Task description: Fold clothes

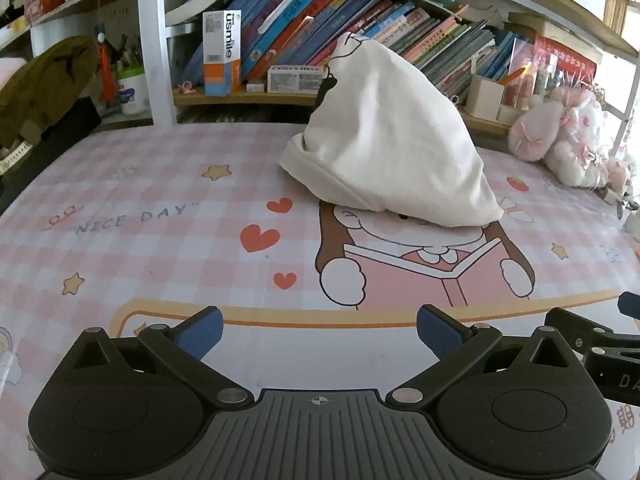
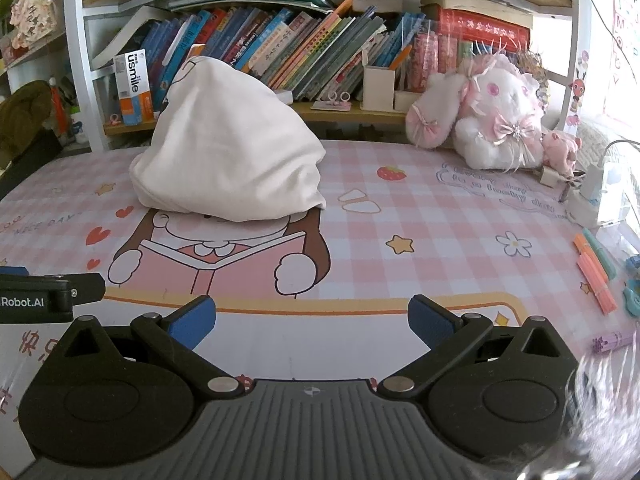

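Observation:
A cream-white garment (image 1: 394, 144) sits heaped in a tall mound at the back of the desk, leaning against the bookshelf; in the right wrist view the same garment (image 2: 230, 152) lies left of centre. My left gripper (image 1: 319, 334) hovers open over the near part of the pink checked desk mat (image 1: 160, 236), well short of the heap, with nothing between its blue pads. My right gripper (image 2: 312, 322) is likewise open and empty above the mat (image 2: 420, 220). Each gripper shows at the edge of the other's view: right gripper body (image 1: 600, 336), left gripper body (image 2: 48, 292).
A bookshelf (image 2: 304, 52) full of books runs along the back. A white-and-pink plush rabbit (image 2: 488, 120) sits back right. Coloured sticks (image 2: 596, 272) and a white charger (image 2: 596, 196) lie at the right edge. A brown bag (image 1: 44, 84) stands at the far left.

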The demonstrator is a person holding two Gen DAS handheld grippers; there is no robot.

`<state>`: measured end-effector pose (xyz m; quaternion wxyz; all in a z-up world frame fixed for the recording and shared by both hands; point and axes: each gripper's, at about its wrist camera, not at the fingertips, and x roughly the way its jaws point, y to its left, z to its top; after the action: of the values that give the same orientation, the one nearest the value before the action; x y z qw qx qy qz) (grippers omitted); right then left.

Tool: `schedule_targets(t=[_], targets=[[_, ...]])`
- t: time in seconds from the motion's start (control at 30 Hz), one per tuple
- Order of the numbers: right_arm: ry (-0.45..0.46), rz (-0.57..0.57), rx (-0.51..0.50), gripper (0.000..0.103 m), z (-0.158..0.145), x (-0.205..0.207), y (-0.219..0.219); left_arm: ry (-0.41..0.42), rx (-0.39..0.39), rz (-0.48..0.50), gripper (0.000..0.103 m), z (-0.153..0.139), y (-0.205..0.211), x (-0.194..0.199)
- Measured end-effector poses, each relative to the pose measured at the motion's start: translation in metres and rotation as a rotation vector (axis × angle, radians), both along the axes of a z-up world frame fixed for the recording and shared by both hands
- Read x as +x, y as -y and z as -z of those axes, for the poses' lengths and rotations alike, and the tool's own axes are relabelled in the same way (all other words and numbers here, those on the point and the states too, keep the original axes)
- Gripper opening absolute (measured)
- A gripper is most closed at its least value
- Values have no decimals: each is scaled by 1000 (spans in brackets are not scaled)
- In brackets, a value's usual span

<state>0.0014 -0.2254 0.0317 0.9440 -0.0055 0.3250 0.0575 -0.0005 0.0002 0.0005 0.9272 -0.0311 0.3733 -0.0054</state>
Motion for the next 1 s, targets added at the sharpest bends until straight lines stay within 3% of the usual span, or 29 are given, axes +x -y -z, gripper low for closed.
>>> schedule_targets(t=[1.0], targets=[[-8,-10,-7,103,-2,-8,-1,-30,1,8,103,2,4,-7]])
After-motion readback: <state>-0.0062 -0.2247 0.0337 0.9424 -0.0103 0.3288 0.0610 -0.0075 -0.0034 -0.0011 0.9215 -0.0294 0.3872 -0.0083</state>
